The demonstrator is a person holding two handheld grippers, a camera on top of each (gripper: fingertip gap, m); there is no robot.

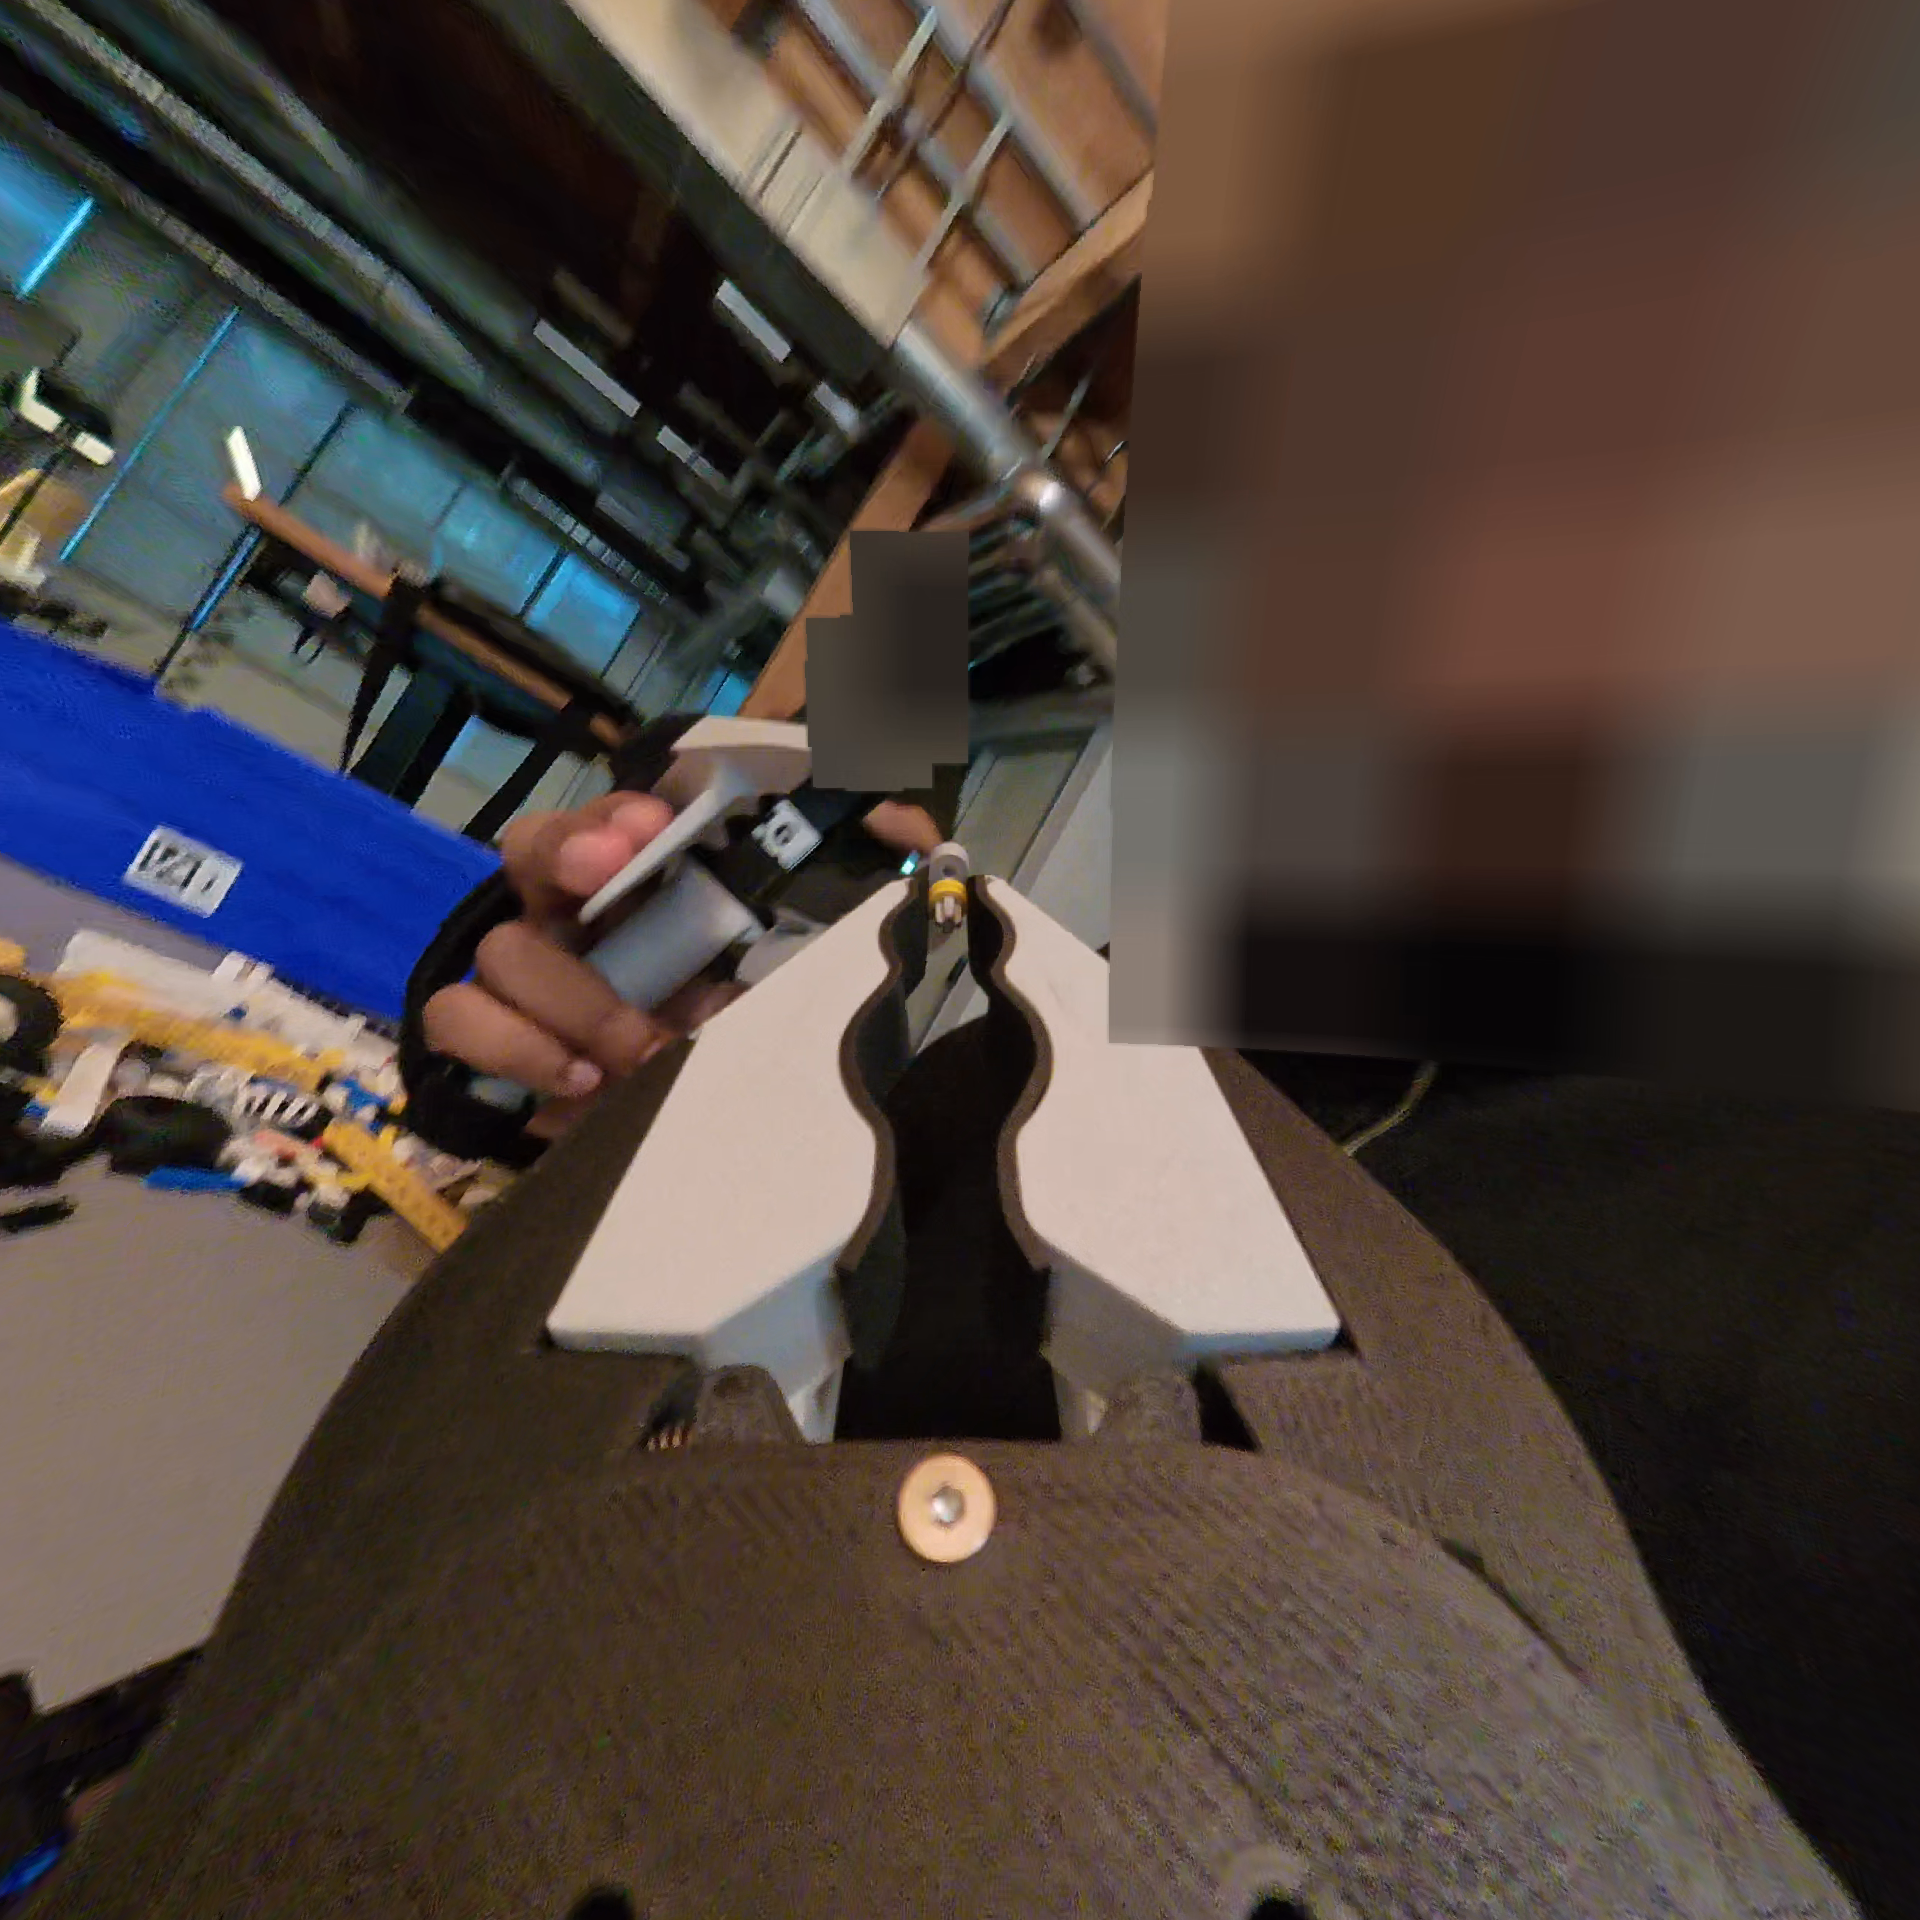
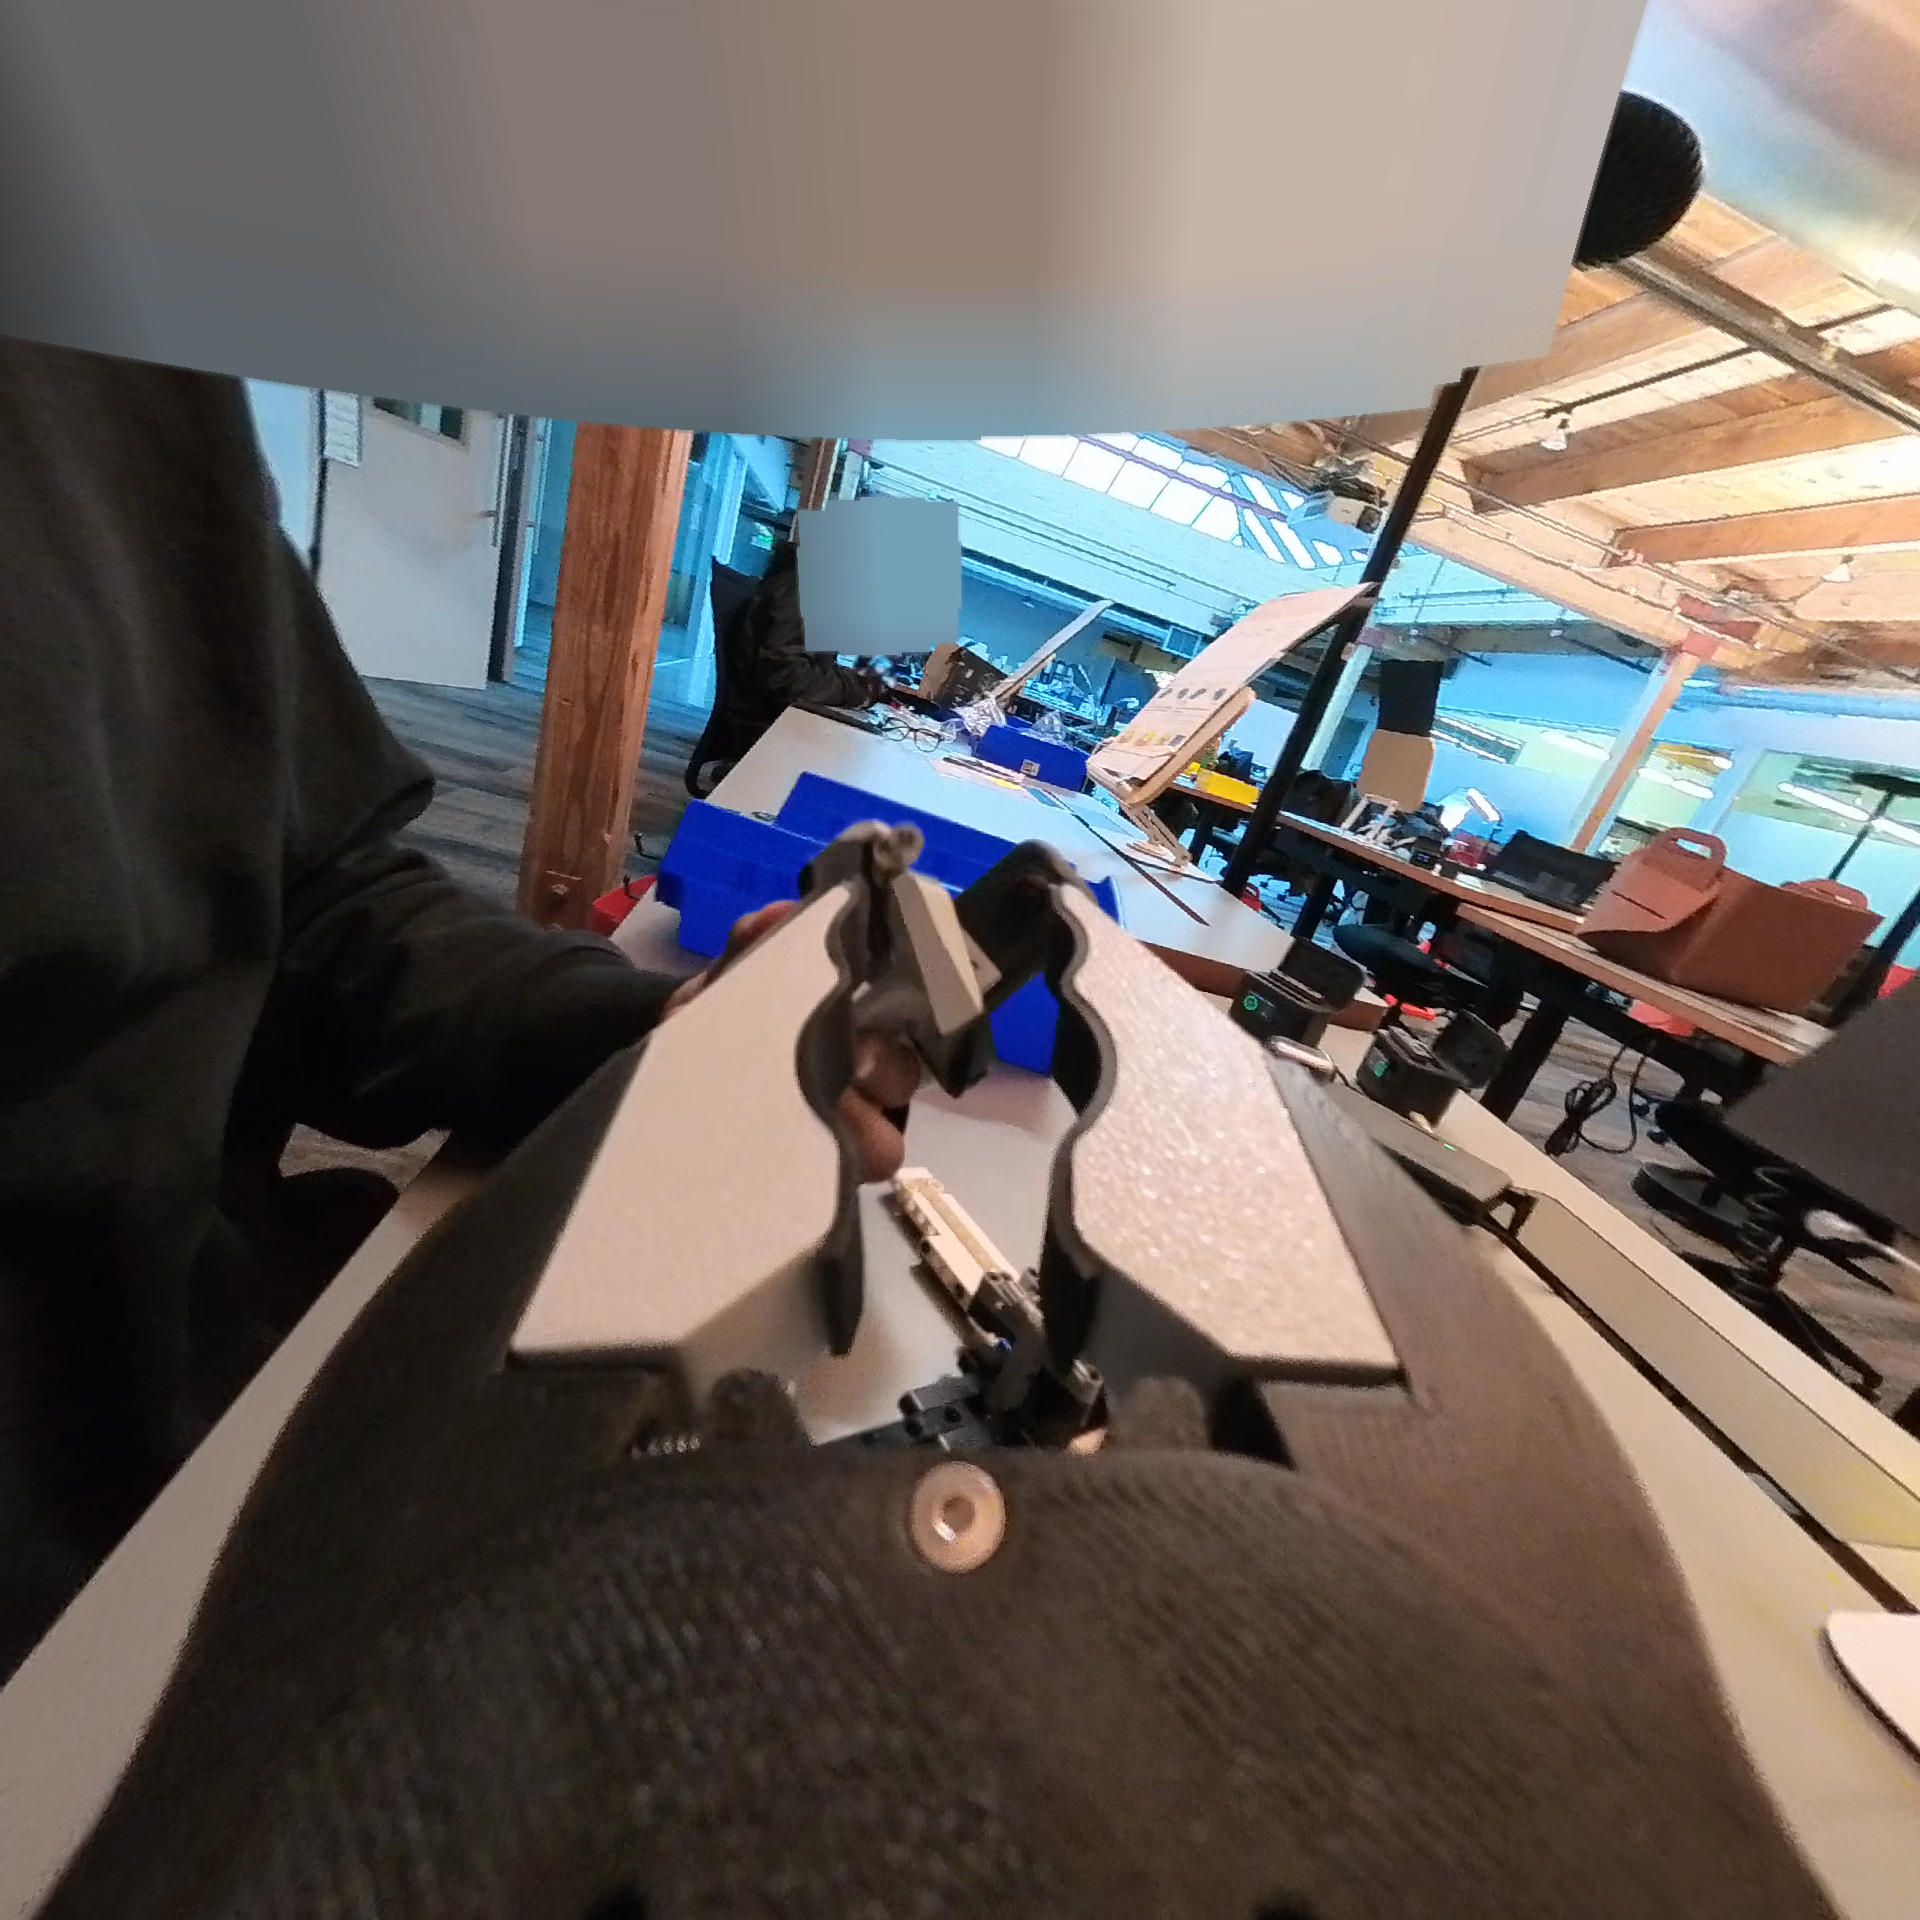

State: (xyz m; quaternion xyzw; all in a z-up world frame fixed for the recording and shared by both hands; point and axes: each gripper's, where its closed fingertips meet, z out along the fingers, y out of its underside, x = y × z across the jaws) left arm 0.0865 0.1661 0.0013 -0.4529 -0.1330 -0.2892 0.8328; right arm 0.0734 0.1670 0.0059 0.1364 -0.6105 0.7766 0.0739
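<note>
My left gripper [image 1: 945, 885] is shut on a small grey building piece [image 1: 949, 860] that carries a yellow ring [image 1: 945, 894] and a pale pin. It holds the piece up in the air at the very fingertips. My right gripper [image 2: 948, 891] is open and holds nothing. The left gripper's fingers [image 2: 935, 961] show between its jaws, a little beyond them, with the small grey piece [image 2: 889, 842] at their tip. In the left wrist view the right gripper [image 1: 686, 862] shows at the left, held by a hand [image 1: 540, 935].
A pile of yellow, white and black building pieces [image 1: 208, 1091] lies on the grey table [image 1: 156, 1403]. A white and black assembly [image 2: 961, 1242] lies under my right gripper. Blue bins [image 2: 748, 883] stand behind. Two black chargers [image 2: 1294, 997] stand at the right. A person's dark sleeve [image 2: 312, 987] is at the left. Less than 4 cm separates the two grippers' tips.
</note>
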